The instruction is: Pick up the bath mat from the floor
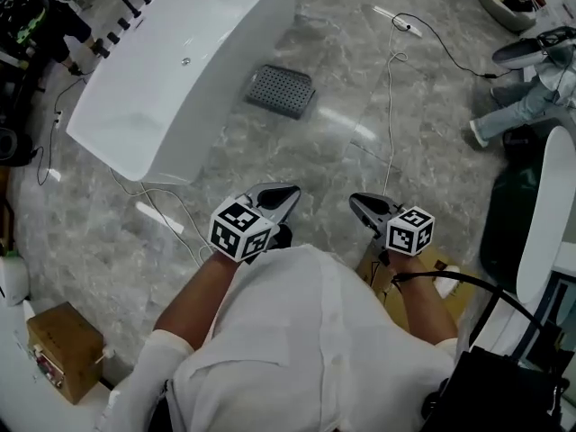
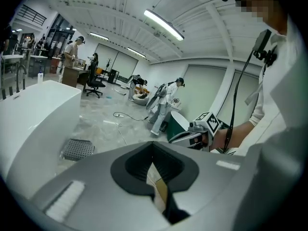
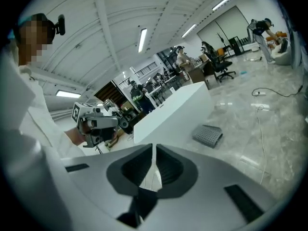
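Observation:
The bath mat (image 1: 281,90) is a dark grey perforated pad lying flat on the marble floor beside the white bathtub (image 1: 180,61). It also shows in the left gripper view as the mat (image 2: 78,149) and in the right gripper view as the mat (image 3: 208,135). My left gripper (image 1: 281,196) and right gripper (image 1: 358,205) hang side by side in front of my body, well short of the mat. Both point toward it. The left gripper (image 2: 153,146) has its jaws together with nothing held. The right gripper (image 3: 154,147) is likewise shut and empty.
White cables (image 1: 389,106) run across the floor right of the mat. A person (image 1: 522,106) stands at the far right near a dark bin (image 1: 508,214). A cardboard box (image 1: 63,349) sits at lower left, another (image 1: 432,268) under my right hand.

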